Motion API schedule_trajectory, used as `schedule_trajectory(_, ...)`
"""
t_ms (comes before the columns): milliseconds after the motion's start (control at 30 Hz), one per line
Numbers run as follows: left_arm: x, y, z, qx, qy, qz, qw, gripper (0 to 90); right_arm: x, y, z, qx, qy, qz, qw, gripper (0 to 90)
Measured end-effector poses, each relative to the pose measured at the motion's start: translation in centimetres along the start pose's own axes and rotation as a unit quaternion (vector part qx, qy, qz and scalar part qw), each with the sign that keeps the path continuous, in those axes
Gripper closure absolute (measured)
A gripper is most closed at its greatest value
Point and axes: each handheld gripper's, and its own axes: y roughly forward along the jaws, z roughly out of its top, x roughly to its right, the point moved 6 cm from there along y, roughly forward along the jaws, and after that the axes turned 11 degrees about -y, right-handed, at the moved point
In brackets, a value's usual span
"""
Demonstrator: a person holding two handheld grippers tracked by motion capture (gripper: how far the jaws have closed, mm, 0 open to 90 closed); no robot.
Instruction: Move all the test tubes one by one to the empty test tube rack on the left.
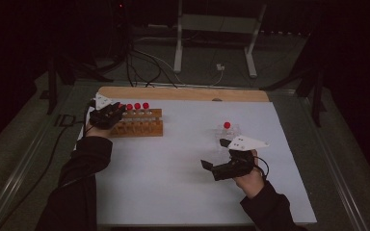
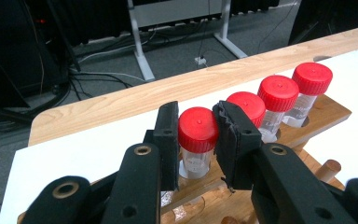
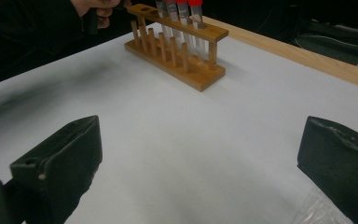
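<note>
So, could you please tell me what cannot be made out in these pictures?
- Left tool: its pads flank the first tube's red cap; actual contact is hard to confirm.
- Printed marks on the tubes: too small, left gripper view.
- Rack base: cut off by the bottom edge and the tool.
- Clear item beside the right tool: cropped, blurred.

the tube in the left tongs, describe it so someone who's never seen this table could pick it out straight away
Find the wooden rack at the far left of the white table; a row of four clear, red-capped tubes stands in it. The one you want is the end tube nearest the table's left edge. Unlike its three neighbours, its red cap sits clamped between the black jaws of the left tongs.
</note>
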Motion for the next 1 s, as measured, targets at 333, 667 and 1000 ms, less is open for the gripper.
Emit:
schedule_trajectory(333,0.0,-0.9,0.4,-0.007,-0.013,0.001,0.9999,60.6,0.2,-0.4,0.2,0.005,-0.001,-0.004,1.0,0.0)
schedule_trajectory(667,0.2,-3.8,1.1,0.003,-0.019,-0.027,0.9995,26.2,1.4,-1.4,0.8,0.023,-0.003,-0.024,0.9995,0.0)
schedule_trajectory(1000,3.8,-7.3,-0.5,-0.004,0.004,-0.119,0.9929,1.8,4.7,-1.9,0.2,0.012,-0.002,-0.056,0.9983,0.0)
